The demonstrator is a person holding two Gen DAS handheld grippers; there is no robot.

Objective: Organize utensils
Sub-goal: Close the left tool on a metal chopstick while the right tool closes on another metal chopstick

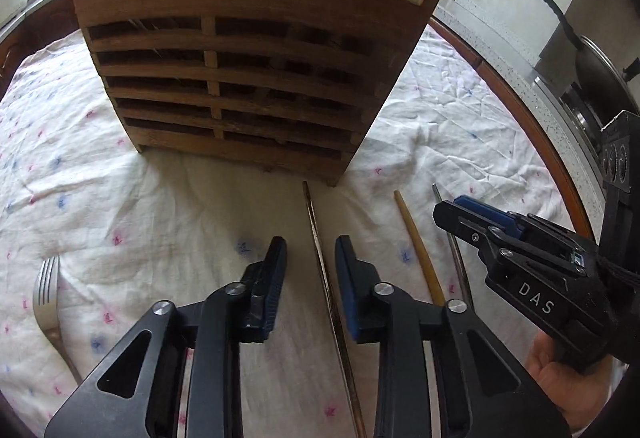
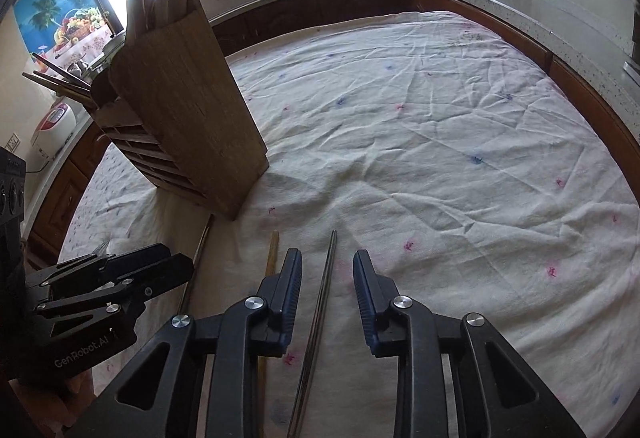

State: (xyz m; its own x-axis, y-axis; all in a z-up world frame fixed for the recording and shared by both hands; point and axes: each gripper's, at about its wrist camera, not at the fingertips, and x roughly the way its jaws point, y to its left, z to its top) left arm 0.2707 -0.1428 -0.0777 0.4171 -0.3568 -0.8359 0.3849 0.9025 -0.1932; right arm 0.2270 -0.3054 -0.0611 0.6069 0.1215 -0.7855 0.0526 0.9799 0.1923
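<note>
Several utensils were already stood in the wooden holder [image 1: 236,77]. Three chopsticks [image 1: 320,258] and a fork [image 1: 47,298] remained on the desk [image 2: 440,157]. Both the left tool [image 1: 310,258] and right tool [image 2: 328,270] were held spread, gripping nothing.

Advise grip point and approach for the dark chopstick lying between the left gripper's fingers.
Probably mid-shaft, from straight above. The dark chopstick lies flat on the tablecloth, thin and running lengthwise between the open left gripper fingers, so closing across its width should pinch it. The wooden holder stands just past its far tip.
</note>
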